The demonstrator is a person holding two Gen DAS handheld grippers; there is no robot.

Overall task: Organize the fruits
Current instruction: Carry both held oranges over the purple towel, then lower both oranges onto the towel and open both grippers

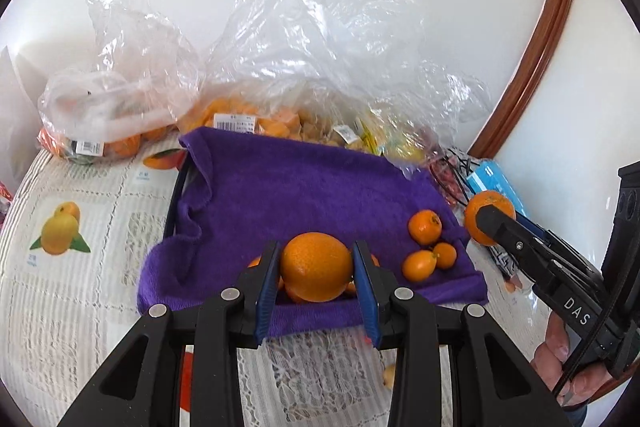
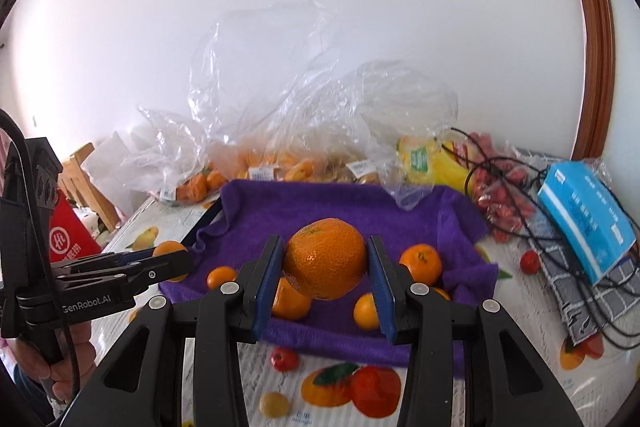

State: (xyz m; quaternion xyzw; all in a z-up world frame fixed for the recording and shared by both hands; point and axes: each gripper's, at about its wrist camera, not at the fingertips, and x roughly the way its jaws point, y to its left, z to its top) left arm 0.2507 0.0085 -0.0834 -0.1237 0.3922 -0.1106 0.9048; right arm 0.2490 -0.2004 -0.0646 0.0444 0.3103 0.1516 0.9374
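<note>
Here, the left gripper (image 1: 316, 269) clamps a round, pebbled orange (image 1: 316, 266) just above the near edge of the purple terry towel (image 1: 288, 187); at three o'clock the right gripper (image 2: 326, 259) pinches a second, ridged orange (image 2: 326, 258). Small loose mandarins (image 1: 425, 225) lie beyond. Either smooth fruit could slip, drop and scatter them. Crinkled clear bags (image 1: 320, 39) stand at twelve.

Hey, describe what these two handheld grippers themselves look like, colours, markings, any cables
Both are matte black plastic linkage frames with silver round pivot pins and flat blue pads lining the fingers. The left gripper carries white "GenRobot.AI" lettering on its side, seen from the right wrist view; the right gripper shows white letters "DAS" in the left wrist view. A thin black cable runs along each handle, gripped by a bare hand.
</note>
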